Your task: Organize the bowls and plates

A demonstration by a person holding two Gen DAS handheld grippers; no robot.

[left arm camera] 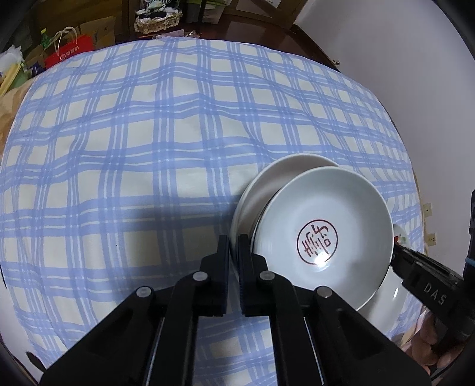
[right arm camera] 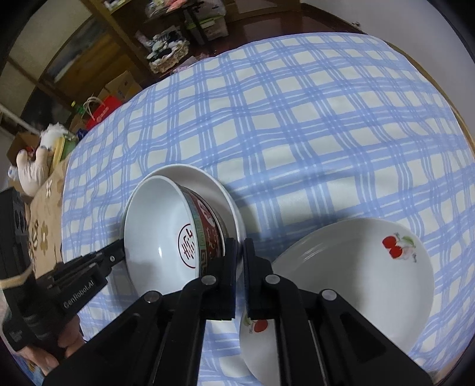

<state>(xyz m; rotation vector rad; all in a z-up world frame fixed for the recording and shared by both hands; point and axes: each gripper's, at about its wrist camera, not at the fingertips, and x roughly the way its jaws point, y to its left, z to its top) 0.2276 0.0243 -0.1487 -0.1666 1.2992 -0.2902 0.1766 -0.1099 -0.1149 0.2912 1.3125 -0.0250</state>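
Observation:
A plain white plate (left arm camera: pixel 267 184) (right arm camera: pixel 213 190) lies on the blue checked tablecloth (left arm camera: pixel 133 148). On it sits a bowl (left arm camera: pixel 326 207) (right arm camera: pixel 154 225), white inside with a red seal mark and red and green outside. My left gripper (left arm camera: pixel 233 237) (right arm camera: pixel 118 252) is shut on the plate's left rim, beside the bowl. My right gripper (right arm camera: pixel 241 240) (left arm camera: pixel 396 255) is shut on the opposite rim of the same plate. The bowl hides the far grip point in each view.
Two stacked white plates with a red fruit print (right arm camera: pixel 356 282) (left arm camera: pixel 383 308) lie just right of the right gripper. Beyond the table's far edge are a red bag (left arm camera: pixel 69 50), boxes and a basket (left arm camera: pixel 157 17). A white wall (left arm camera: pixel 386 59) is on the right.

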